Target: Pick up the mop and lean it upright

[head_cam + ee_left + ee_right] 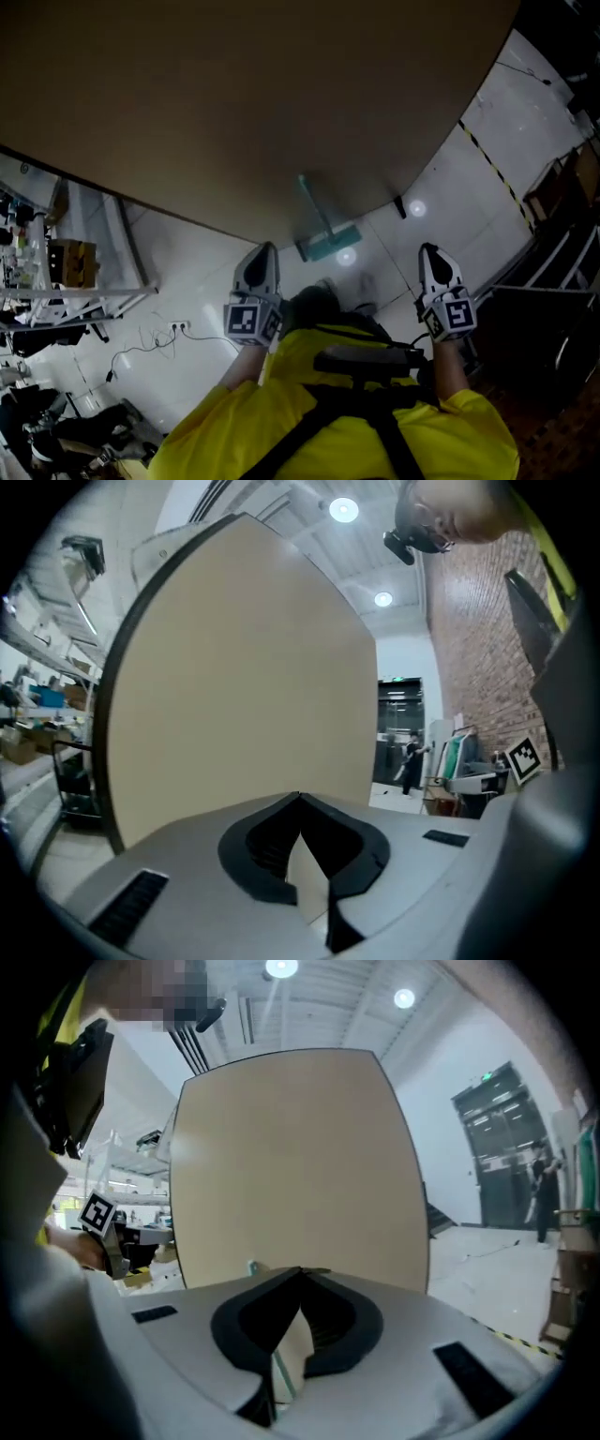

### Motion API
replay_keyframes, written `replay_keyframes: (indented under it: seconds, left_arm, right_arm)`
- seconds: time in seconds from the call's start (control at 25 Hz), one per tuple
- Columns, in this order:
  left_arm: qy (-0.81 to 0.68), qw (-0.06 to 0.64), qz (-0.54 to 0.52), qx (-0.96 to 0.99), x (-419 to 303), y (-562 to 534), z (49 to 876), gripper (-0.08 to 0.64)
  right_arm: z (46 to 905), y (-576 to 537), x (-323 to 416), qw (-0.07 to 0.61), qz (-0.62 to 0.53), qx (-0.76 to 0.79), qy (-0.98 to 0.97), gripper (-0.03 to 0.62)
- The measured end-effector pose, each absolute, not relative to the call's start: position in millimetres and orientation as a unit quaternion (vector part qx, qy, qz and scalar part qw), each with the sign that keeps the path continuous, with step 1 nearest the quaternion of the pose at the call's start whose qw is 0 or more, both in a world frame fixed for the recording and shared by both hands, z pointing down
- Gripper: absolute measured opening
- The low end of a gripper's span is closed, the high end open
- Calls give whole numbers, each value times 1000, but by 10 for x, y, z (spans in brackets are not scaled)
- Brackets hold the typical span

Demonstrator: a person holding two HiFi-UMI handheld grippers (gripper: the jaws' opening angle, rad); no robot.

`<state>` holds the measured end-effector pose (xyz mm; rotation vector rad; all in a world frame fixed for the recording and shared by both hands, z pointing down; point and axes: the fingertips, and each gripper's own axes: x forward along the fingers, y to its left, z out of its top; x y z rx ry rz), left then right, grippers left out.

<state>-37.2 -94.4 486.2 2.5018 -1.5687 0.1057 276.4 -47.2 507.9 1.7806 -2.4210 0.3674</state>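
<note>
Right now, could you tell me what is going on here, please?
A person in a yellow top stands facing a large tan board, holding a claw in each hand. The left claw and right claw are both shut and empty. The teal mop sits ahead between them, head on the white floor, handle seemingly resting against the board; neither claw touches it.

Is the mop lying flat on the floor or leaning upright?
Leaning upright, it seems: the mop has its head on the floor and its teal handle rests against the tan board.
</note>
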Motion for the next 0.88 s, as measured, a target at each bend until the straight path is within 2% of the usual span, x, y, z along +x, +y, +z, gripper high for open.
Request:
replay_keyframes:
  seconds: [0.12, 0.28, 0.36, 0.68, 0.88]
  left_arm:
    - [-571, 112, 45, 812, -715, -814, 4974, 37]
    - [-590, 121, 43, 797, -967, -775, 5067, 37]
    - [-590, 123, 45, 797, -989, -799, 5091, 37]
    - [-558, 108, 71, 819, -842, -1139, 5211, 37]
    - [-530, 136, 75, 834, -630, -1362, 5455, 37]
  right_arm:
    - [5083, -815, 2285, 56, 122, 531, -837, 6]
    - [5029, -1123, 1728, 66, 117, 491, -861, 7]
    - [5019, -1181, 1528, 64, 118, 474, -870, 57]
    - [5216, -1319, 1053, 77, 139, 462, -873, 57]
    - [5281, -1309, 1129, 84, 139, 478, -863, 57]
